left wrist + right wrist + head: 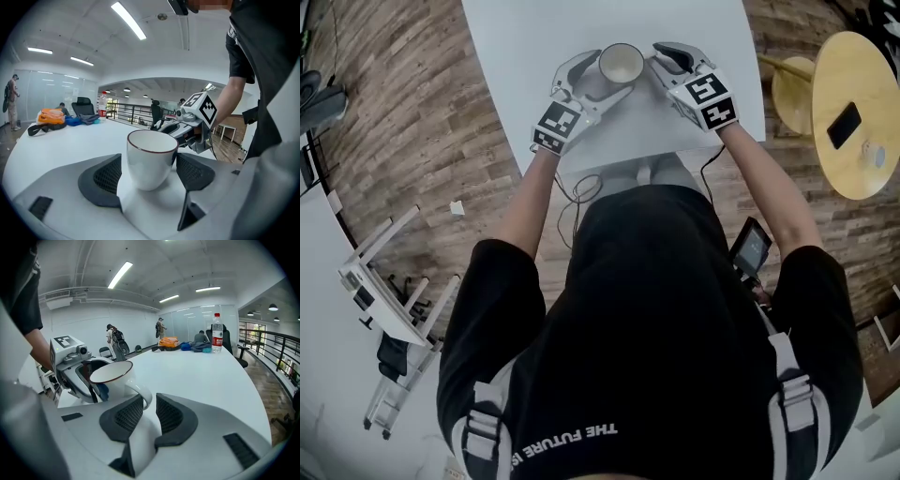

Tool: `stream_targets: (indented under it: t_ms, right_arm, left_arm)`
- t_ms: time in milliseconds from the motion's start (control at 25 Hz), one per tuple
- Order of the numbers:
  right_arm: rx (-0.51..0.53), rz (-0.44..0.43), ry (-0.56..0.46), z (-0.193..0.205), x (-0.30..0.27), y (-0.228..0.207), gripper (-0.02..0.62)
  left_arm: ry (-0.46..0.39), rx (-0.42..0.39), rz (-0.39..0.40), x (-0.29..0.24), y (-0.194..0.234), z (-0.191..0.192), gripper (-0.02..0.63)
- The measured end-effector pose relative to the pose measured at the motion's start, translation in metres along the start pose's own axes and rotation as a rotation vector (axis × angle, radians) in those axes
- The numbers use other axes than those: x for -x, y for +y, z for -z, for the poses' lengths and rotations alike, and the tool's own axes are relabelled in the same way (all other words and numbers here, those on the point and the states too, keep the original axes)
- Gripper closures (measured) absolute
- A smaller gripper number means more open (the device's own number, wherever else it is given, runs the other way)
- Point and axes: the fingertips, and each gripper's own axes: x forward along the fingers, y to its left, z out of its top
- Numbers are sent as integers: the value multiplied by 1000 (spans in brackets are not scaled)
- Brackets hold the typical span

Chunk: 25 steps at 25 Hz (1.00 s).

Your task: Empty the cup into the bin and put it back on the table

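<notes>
1. Head view: the white cup (621, 64) stands upright on the white tabletop (534, 37), near the edge closest to the person. A hand-held gripper flanks it on each side.
2. The left hand-held gripper (592, 82) reaches in from the cup's left, and its two fingers pass on either side of the cup's body.
3. The right hand-held gripper (660, 58) sits just beside the cup on the opposite side, with its fingertips pointing at the cup.
4. Left gripper view: the cup, with a dark red rim, stands between the jaws, which are wide apart.
5. A strip of tabletop shows between the cup wall and the pad (105, 176) at that view's left. The opposite pad lies right against the wall, but I cannot tell whether it presses on it. The left hand-held gripper therefore brackets the cup without clamping it.
6. Right gripper view: the cup's handle (146, 398) sits at the mouth of the jaws, between their tips, and the cup body lies just beyond them.
7. These jaws are partly apart. The handle lies close to the left-hand pad, and a narrow gap of tabletop separates it from the other, so the handle is not pinched.
8. Far down the tabletop stands a water bottle (216, 331), well apart from the cup.
</notes>
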Motion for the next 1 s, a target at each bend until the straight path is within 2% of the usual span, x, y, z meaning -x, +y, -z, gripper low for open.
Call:
stream_targets:
  t_ms: [240,360,480,600,760,800,840,880,920,1000]
  right_arm:
    - [19,0,52,9,19,3,512]
    - [27,13,38,10,27,2,512]
    - [53,41,8,-7,45,5,512]
    - [59,79,-65,-33,76,16,514]
    - [58,144,-237,-94,118,32,514]
    - [54,160,-279,-109,128,36,515]
    - [48,167,-321,-125,137,41,517]
    - [38,159,-362,-138,146,48,532]
    - [23,134,-402,-150,154,56,564]
    - [-20,65,-467,-166,167,73,578]
  left_arm:
    - [15,7,-28,19,-6,-3,249]
    - [3,17,-49,28,-5,0,249]
    - [-43,50,-100,45,-2,-17,249]
    - [-99,89,-180,69,-5,-39,250]
    - [-216,116,-287,102,-14,-94,254]
    - [-250,116,-314,110,-17,-109,303]
    - [-280,107,-344,117,-22,-124,446]
    - [-302,87,-373,123,-26,-137,543]
    - [-318,63,-393,127,-32,-149,568]
    - [-335,25,-415,133,-43,-166,583]
